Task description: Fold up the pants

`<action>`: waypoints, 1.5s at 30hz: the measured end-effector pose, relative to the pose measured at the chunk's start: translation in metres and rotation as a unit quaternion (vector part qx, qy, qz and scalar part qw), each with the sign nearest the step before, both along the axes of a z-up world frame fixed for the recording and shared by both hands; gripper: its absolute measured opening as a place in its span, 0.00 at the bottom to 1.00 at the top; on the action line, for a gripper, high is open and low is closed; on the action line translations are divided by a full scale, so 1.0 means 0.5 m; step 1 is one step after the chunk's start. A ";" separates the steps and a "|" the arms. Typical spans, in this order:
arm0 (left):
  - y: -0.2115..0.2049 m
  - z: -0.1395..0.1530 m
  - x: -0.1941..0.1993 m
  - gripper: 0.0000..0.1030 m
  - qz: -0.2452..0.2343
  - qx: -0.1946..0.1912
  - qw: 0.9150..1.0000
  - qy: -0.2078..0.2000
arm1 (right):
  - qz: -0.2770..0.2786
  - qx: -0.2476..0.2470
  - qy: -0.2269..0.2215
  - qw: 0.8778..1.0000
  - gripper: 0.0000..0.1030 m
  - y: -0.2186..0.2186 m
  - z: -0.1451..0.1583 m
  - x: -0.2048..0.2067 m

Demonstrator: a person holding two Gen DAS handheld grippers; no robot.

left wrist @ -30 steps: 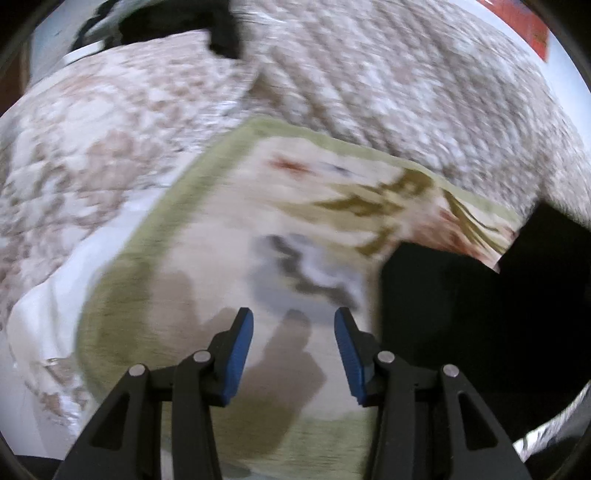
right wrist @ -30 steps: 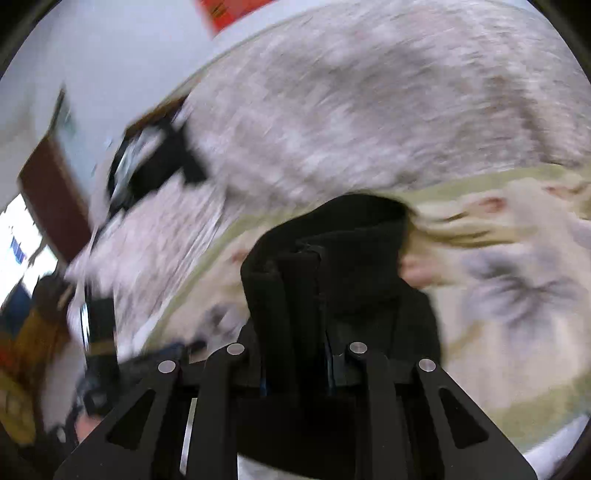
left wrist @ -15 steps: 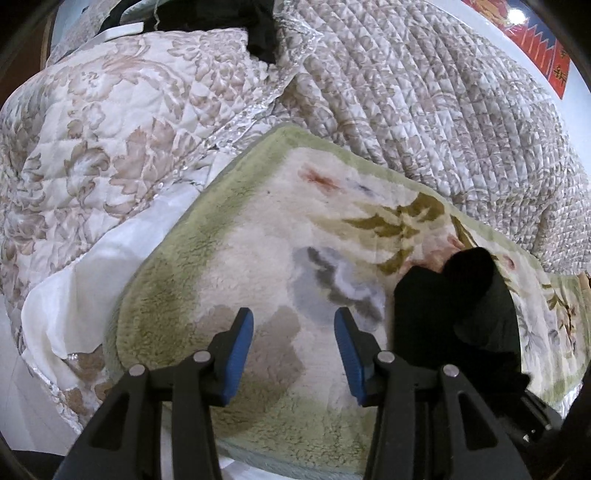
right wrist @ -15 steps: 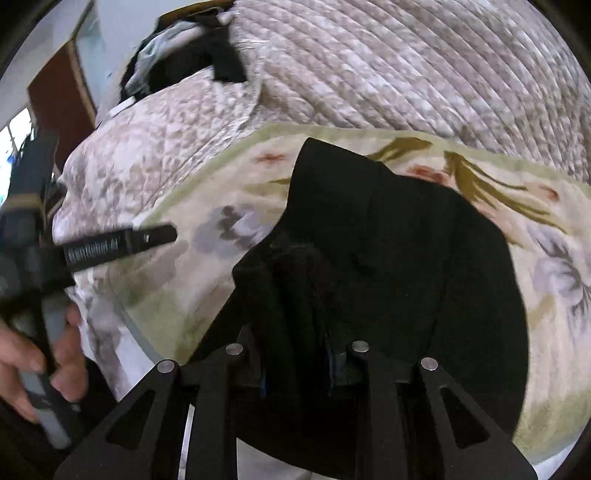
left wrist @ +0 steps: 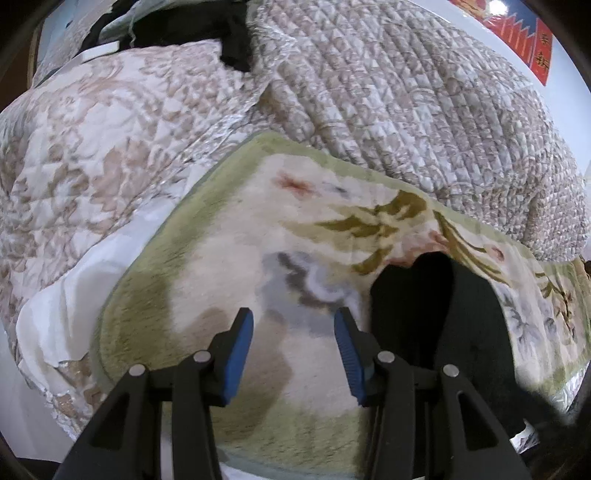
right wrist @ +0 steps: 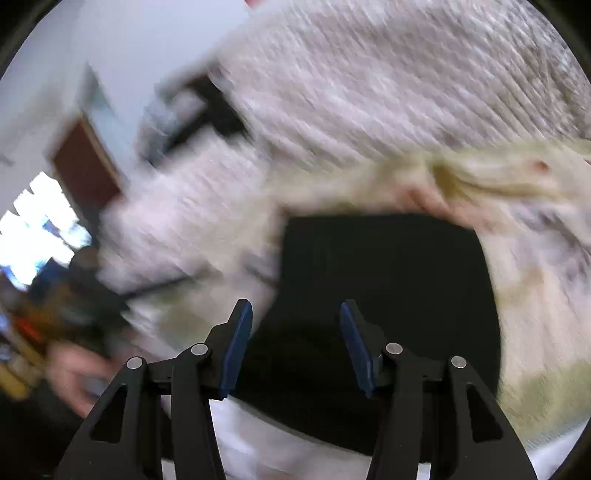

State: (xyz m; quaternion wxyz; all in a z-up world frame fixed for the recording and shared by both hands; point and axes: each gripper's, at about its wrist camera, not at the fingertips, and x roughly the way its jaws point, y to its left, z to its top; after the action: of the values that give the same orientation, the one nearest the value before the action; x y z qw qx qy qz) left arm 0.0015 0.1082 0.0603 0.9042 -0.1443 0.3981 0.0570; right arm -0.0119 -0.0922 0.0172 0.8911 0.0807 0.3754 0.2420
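The black pants (left wrist: pixel 443 317) lie in a folded bundle on a fleecy floral mat (left wrist: pixel 258 251) spread over the bed. In the left wrist view my left gripper (left wrist: pixel 293 332) hangs open over bare mat, with the pants just to its right. The right wrist view is blurred by motion. There my right gripper (right wrist: pixel 295 325) hovers over the near left part of the black pants (right wrist: pixel 388 280); its jaws are opening, and the blue pads (right wrist: pixel 236 339) stand clear of the cloth lying below them.
A quilted floral bedspread (left wrist: pixel 406 92) surrounds the mat, with a white sheet (left wrist: pixel 66 302) at the left edge. Dark clothing (left wrist: pixel 207 29) is piled at the far end. A hand (right wrist: pixel 74 376) shows blurred at the lower left of the right wrist view.
My right gripper was shut on a thick fold of the pants; now its jaws have parted and the pants lie flatter on the mat. The left gripper has barely moved.
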 end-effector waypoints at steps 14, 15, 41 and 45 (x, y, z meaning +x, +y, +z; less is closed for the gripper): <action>-0.246 0.074 0.120 0.47 -0.209 -0.007 0.978 -0.026 | -0.100 -0.047 0.015 0.994 0.34 -0.131 0.062 0.155; -0.257 0.060 0.134 0.47 -0.214 -0.003 0.977 -0.017 | -0.092 -0.047 0.020 0.994 0.34 -0.133 0.052 0.172; -0.228 0.022 0.077 0.47 -0.158 0.077 0.984 -0.001 | -0.078 -0.042 0.023 0.996 0.40 -0.171 0.019 0.104; -0.220 0.015 0.070 0.47 -0.160 0.083 0.984 -0.004 | -0.074 -0.035 0.021 0.996 0.44 -0.171 0.013 0.106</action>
State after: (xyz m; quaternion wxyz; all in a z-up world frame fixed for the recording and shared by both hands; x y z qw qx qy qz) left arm 0.0365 -0.0019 0.0675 0.9121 -0.0032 0.4060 -0.0560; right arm 0.0410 -0.1778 0.0238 0.9009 0.0818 0.3951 0.1601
